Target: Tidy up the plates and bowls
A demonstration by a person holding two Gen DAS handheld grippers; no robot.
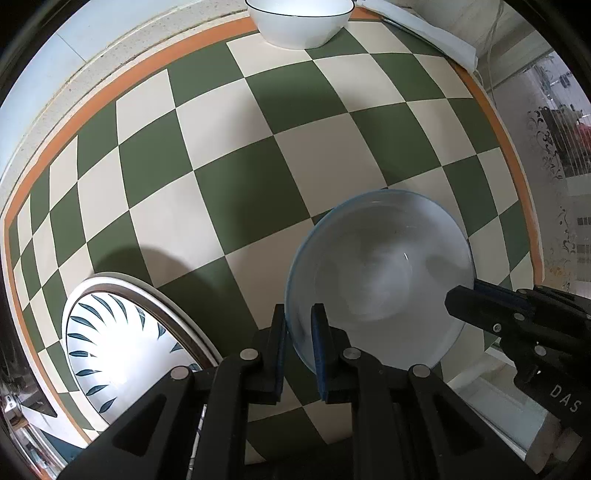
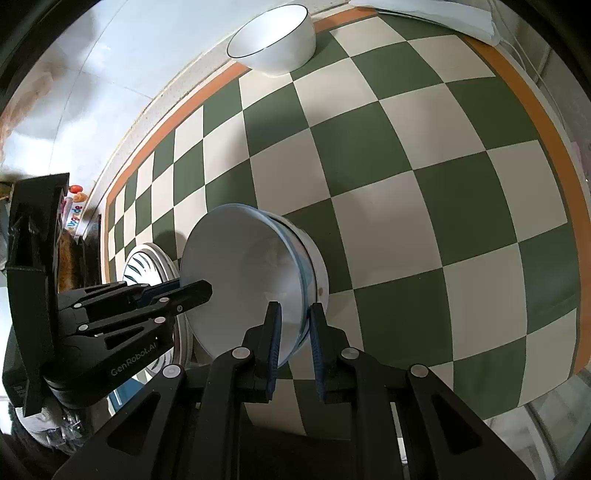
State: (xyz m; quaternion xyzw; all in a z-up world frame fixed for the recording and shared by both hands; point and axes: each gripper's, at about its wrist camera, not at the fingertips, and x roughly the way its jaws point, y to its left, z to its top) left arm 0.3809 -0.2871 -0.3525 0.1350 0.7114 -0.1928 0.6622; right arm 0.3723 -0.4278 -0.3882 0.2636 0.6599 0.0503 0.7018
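Note:
A pale blue-rimmed bowl [image 1: 380, 273] is held above the green-and-cream checkered table by both grippers. My left gripper [image 1: 298, 332] is shut on its near left rim. My right gripper [image 2: 294, 334] is shut on the opposite rim; it shows in the left wrist view [image 1: 461, 295] at the bowl's right edge. In the right wrist view the bowl [image 2: 251, 280] looks like two nested bowls, tilted on edge. A white plate with blue leaf marks [image 1: 122, 343] lies at the lower left. A white bowl with a dark rim [image 1: 299, 22] stands at the far edge.
The checkered cloth [image 1: 236, 147] has an orange border. A folded white cloth [image 1: 436, 37] lies at the far right corner. The left gripper's body [image 2: 92, 317] sits to the left of the held bowl in the right wrist view.

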